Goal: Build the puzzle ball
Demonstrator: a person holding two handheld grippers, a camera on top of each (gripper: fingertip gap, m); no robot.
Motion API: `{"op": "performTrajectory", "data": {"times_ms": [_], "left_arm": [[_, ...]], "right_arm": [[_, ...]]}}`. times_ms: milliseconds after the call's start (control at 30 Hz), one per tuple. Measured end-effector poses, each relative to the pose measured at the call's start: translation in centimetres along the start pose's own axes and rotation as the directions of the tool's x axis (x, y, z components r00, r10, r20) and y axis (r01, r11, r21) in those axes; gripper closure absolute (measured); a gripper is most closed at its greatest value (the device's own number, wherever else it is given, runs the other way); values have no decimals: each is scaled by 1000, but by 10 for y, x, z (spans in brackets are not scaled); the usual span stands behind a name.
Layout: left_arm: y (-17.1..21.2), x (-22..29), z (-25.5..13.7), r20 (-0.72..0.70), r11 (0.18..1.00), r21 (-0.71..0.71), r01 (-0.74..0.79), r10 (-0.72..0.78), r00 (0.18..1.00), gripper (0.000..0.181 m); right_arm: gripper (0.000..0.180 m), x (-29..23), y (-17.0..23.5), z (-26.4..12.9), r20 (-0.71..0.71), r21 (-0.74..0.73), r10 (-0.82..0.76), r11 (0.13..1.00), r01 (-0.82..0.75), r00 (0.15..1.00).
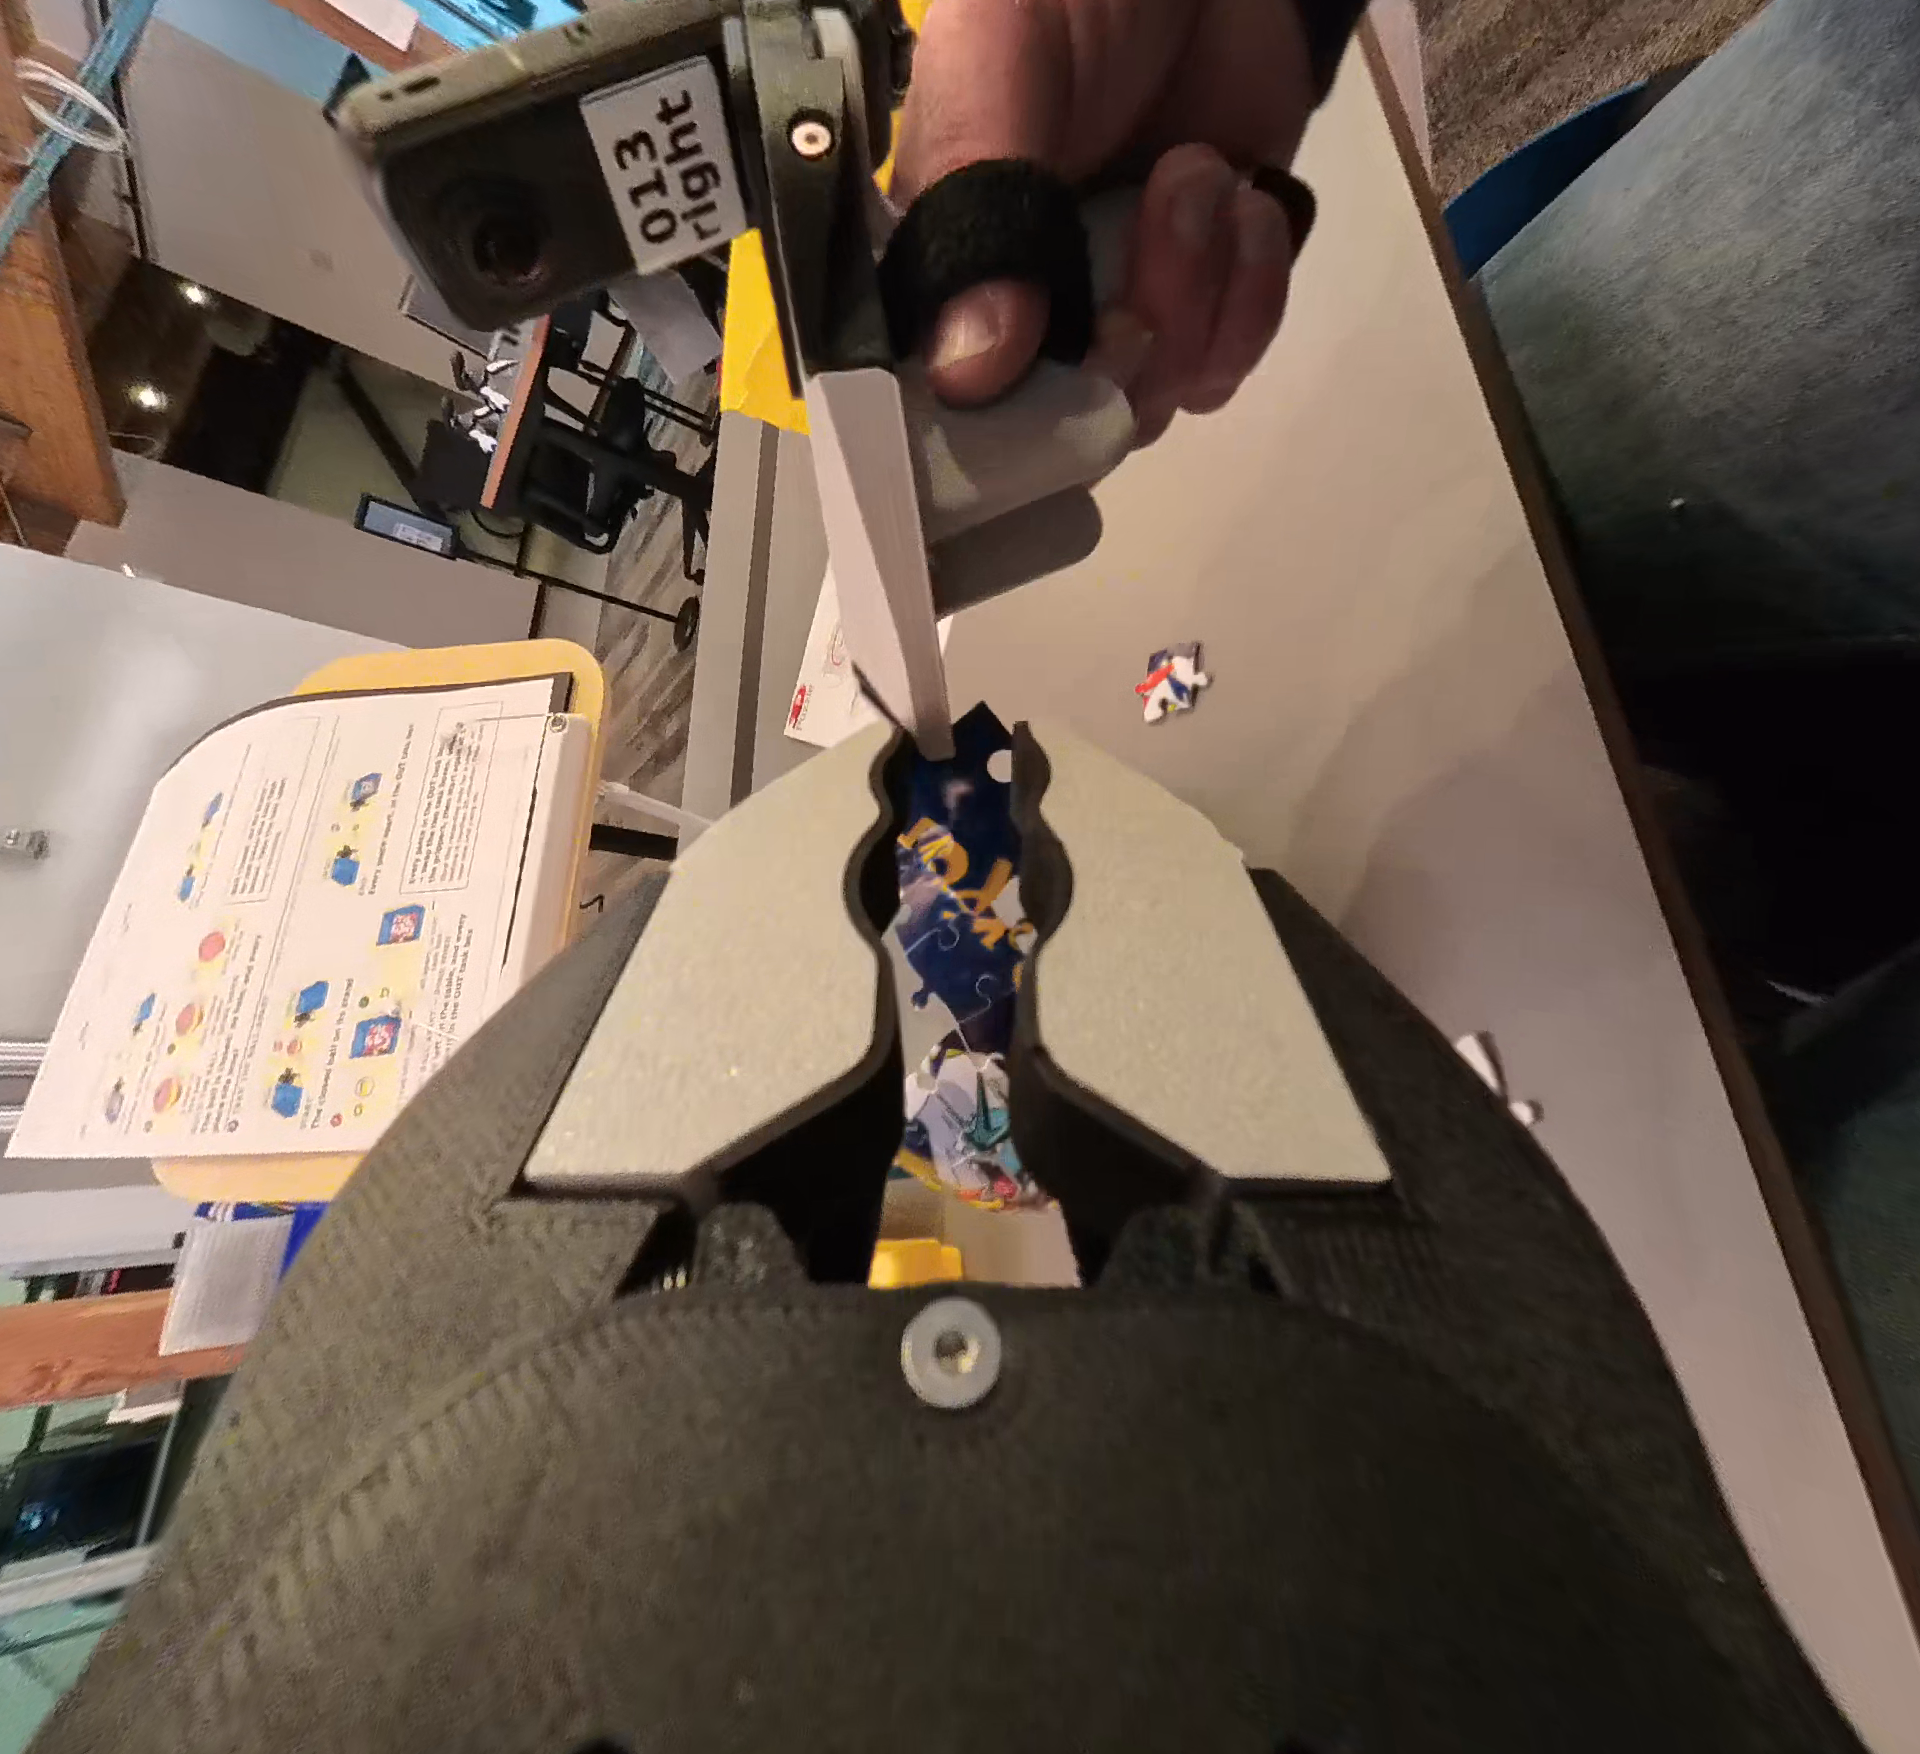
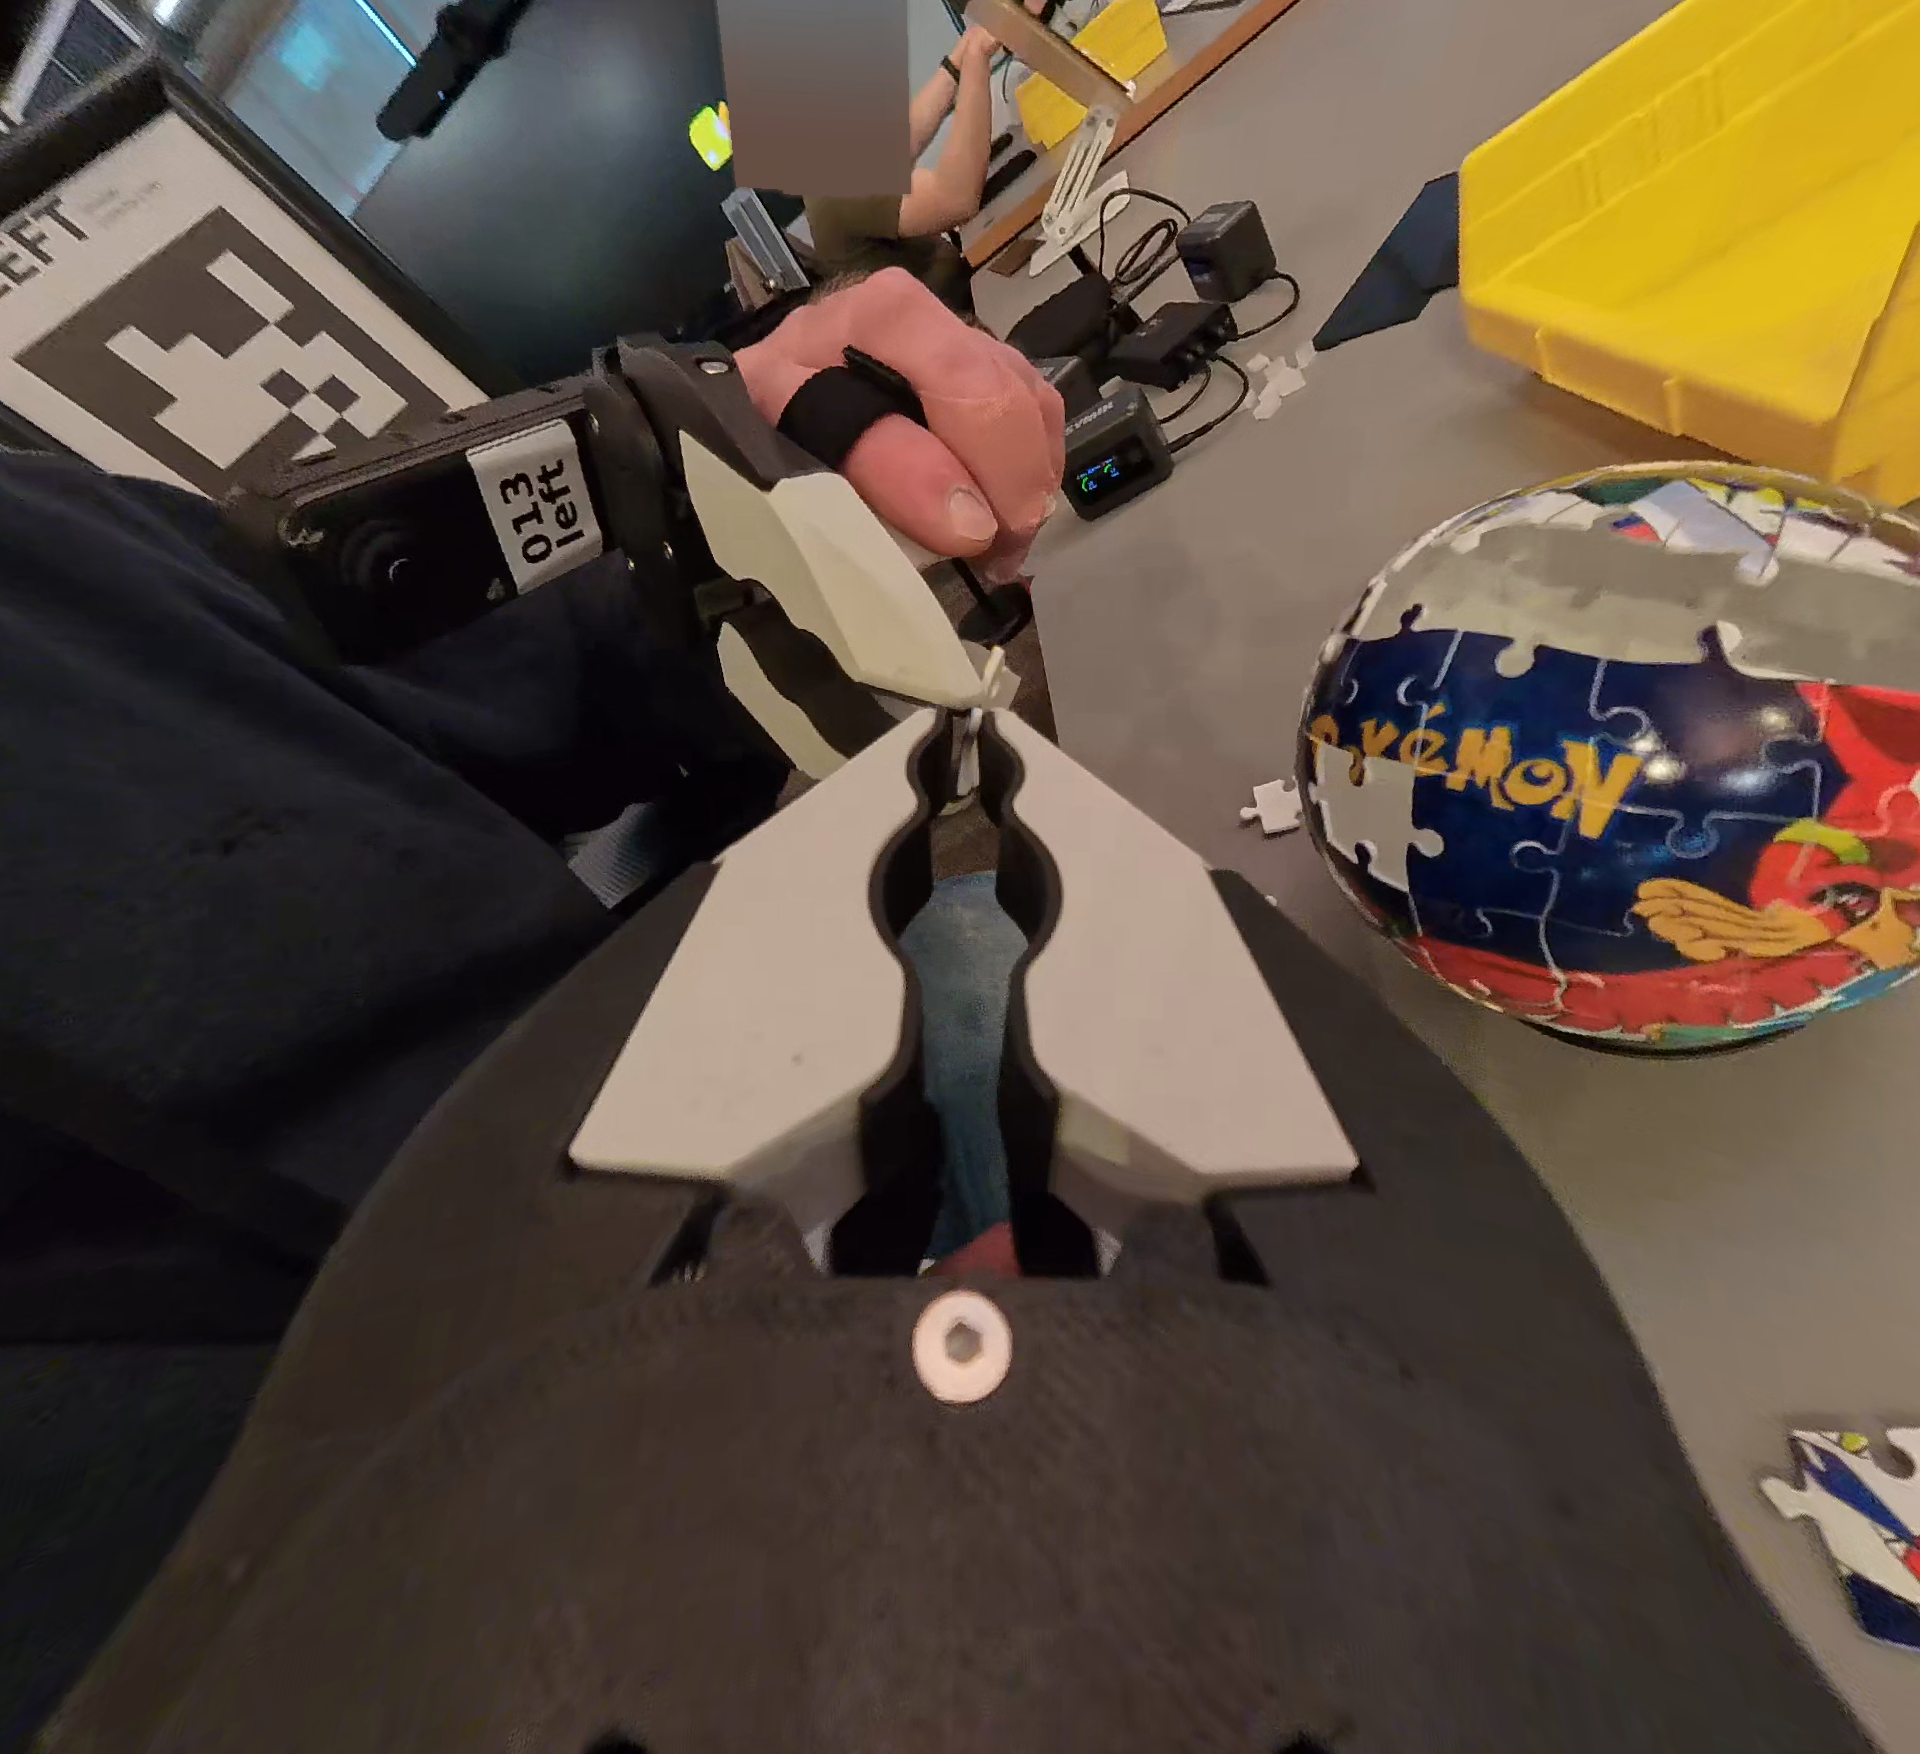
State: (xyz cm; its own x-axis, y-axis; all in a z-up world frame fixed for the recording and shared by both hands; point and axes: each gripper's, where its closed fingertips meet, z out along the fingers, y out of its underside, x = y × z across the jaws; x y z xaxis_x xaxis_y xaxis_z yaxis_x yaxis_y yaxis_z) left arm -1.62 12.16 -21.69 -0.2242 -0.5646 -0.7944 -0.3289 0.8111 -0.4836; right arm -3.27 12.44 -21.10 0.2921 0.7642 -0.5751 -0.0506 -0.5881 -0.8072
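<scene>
A small puzzle piece (image 1: 987, 748) with a blue face is held in the air, off the table's edge. My left gripper (image 1: 961, 738) is shut on it at the fingertips. My right gripper (image 2: 964, 728) is shut on the same piece (image 2: 992, 678), which shows edge-on and white there. The two grippers meet tip to tip. The partly built puzzle ball (image 2: 1621, 769), blue, red and yellow with grey gaps at the top and a gap on its left side, rests on the grey table (image 2: 1195, 873) to the right. It also shows through the left fingers' gap (image 1: 956, 883).
A yellow bin (image 2: 1714, 250) lies behind the ball. Loose pieces lie on the table: one white-side-up beside the ball (image 2: 1273, 805), a joined patch at the lower right (image 2: 1860, 1517), one farther off (image 1: 1172, 681). An instruction sheet (image 1: 301, 915) stands at the left. Electronics boxes and cables (image 2: 1122, 457) sit at the back. The tips of both grippers are at nearly the same place.
</scene>
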Motion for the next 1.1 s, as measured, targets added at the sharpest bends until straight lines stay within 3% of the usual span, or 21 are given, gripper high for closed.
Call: {"op": "performTrajectory", "data": {"times_ms": [33,267,400,600,700,833,967,1100], "left_arm": [[0,0,1,0,1000,9,6,-6,1000,162],[2,-2,6,42,997,53,52,-54,998,159],[23,-9,0,73,994,17,107,-108,991,149],[73,-3,5,56,968,-84,237,-233,971,103],[102,11,17,23,948,-129,292,-291,956,64],[124,22,33,-12,923,-180,339,-347,938,40],[135,22,44,-23,919,-167,357,-366,930,37],[140,20,52,-14,929,-145,342,-347,938,51]], "right_arm": [[179,1,1,-1,2,14,5,1000,-5,1000],[180,13,-1,-8,-5,137,56,989,-55,998],[180,34,3,-18,-71,180,70,982,-56,995],[180,53,14,-16,-134,188,85,980,-59,987],[180,56,17,-16,-152,186,80,981,-51,985],[180,55,19,-17,-154,185,64,982,-35,986],[180,57,21,-16,-152,186,69,982,-40,986],[180,59,22,-17,-143,194,78,980,-49,987]]}}
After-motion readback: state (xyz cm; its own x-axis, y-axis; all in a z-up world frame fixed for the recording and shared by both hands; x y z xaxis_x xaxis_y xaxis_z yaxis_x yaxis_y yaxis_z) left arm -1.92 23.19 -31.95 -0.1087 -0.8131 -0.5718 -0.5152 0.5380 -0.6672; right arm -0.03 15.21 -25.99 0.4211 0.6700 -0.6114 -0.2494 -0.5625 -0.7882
